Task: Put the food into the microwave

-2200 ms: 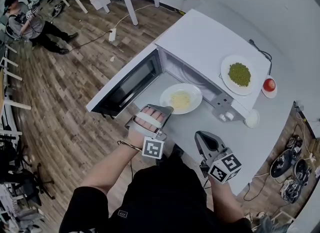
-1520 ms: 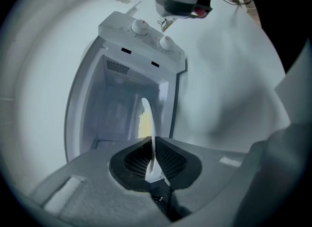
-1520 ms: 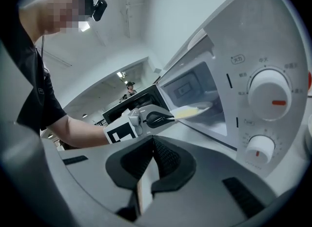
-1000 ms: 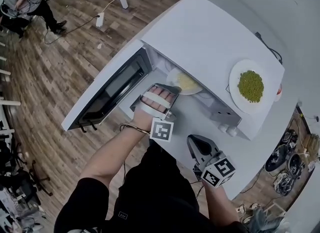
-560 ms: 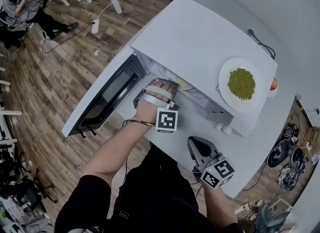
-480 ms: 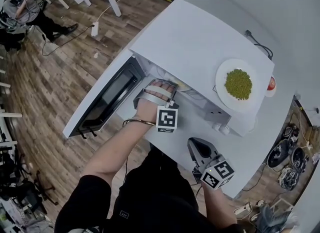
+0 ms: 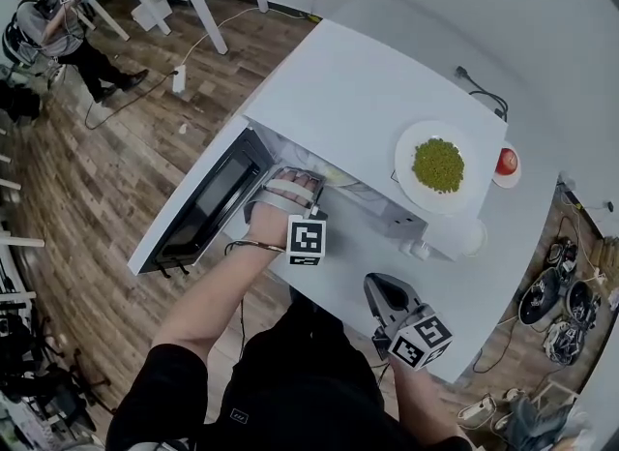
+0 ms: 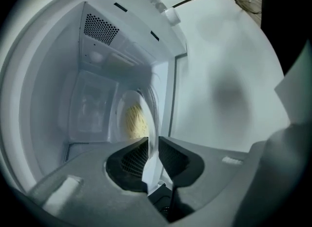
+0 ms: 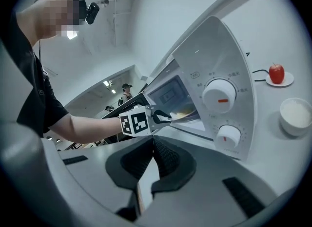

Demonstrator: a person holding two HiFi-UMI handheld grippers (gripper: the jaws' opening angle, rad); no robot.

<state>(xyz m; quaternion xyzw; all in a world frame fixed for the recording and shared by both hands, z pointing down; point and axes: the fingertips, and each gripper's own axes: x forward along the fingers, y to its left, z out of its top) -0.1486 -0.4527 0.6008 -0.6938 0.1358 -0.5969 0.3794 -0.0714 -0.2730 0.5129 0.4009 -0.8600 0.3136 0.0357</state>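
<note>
A white microwave stands on a white table with its door swung wide to the left. The person's left hand reaches the left gripper into the open mouth of the oven.

Seen along that gripper, the plate of pale yellow food sits inside the oven, directly ahead of the jaws. Its near rim runs into the narrow gap between the two pads. The jaws are spreading apart and no longer pinch the rim. From above, only a sliver of this plate shows under the oven's roof.

The right gripper hangs low near the person's body, well apart from the oven. Its own view shows the jaws pressed together with nothing between them.

A second plate heaped with green peas rests on top of the microwave. A red apple on a saucer and a white bowl sit on the table to the right.

About two seconds ago, the yellow food plate lay outside, in front of the oven's mouth, with the left gripper at its near rim. A second ago it was halfway in. Now it is fully inside, and the left hand has followed it in. The right gripper has barely shifted.
</note>
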